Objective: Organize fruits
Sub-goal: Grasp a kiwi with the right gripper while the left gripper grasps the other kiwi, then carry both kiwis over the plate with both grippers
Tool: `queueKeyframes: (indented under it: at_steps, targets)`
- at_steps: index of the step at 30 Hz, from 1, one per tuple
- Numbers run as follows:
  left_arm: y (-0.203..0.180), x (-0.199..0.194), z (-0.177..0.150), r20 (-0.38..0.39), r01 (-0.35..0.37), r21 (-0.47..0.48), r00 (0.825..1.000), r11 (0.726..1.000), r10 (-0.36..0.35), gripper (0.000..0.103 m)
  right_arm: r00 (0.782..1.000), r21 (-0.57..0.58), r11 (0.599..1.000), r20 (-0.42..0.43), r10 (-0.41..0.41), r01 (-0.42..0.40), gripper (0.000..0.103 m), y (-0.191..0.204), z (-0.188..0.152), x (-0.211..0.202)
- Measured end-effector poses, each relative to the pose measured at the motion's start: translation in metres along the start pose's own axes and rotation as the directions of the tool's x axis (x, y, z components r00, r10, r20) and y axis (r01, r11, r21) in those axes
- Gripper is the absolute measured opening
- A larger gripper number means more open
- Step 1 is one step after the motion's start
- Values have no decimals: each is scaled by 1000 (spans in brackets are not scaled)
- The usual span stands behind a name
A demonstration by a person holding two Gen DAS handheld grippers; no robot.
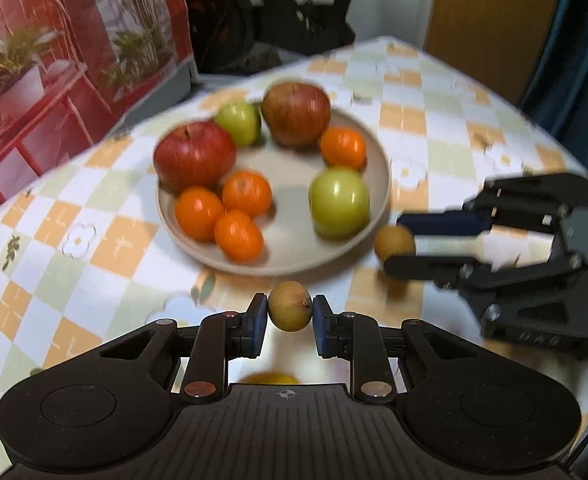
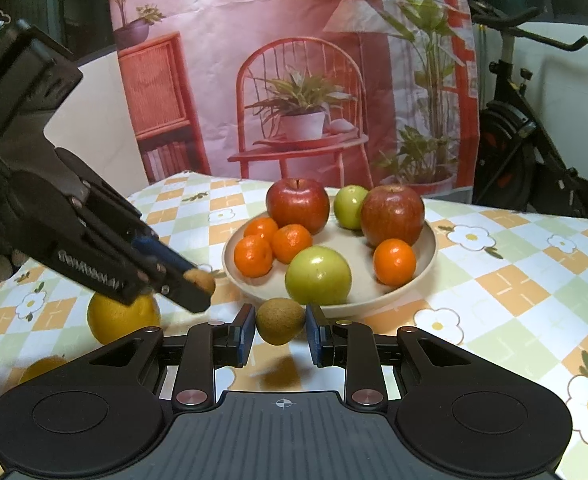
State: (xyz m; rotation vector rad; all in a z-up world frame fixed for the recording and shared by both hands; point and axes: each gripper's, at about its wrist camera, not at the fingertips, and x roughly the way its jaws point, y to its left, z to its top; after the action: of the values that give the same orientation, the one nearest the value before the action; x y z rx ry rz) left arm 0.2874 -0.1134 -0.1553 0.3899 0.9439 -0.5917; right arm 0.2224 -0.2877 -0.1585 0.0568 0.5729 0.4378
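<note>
Both your grippers carry small brown fruits beside the plate (image 2: 428, 258).
Your left gripper (image 1: 290, 316) pinches one brown fruit (image 1: 290, 306); your right gripper (image 2: 280, 328) pinches another brown fruit (image 2: 281, 320), both just short of the plate's near rim.

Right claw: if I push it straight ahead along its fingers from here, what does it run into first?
Most likely the near rim of the plate, just beyond the small brown fruit that the right claw holds. Right behind the rim sits the big green apple. How high the claw rides above the rim is unclear.
</note>
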Motion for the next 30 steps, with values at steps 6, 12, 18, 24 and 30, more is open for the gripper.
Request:
queueKeyframes:
  at_steps: [6, 12, 18, 24, 30]
  targets:
    - [0, -5, 13, 97, -19, -39, 995, 999, 23, 26, 998, 18, 999, 33, -51, 51, 25, -15, 10, -2]
    - [-4, 2, 22, 144, -19, -59, 989, 998, 28, 26, 990, 53, 991, 69, -123, 119, 25, -37, 18, 3]
    - [-3, 9, 20, 155, -37, -83, 987, 996, 50, 26, 985, 82, 985, 77, -156, 149, 25, -49, 19, 15]
    - [2, 13, 16, 150, -32, -116, 987, 993, 50, 26, 986, 86, 985, 64, -152, 146, 25, -49, 18, 24]
    - [2, 17, 14, 141, -22, -121, 989, 992, 39, 26, 986, 89, 984, 47, -161, 157, 25, -48, 15, 28]
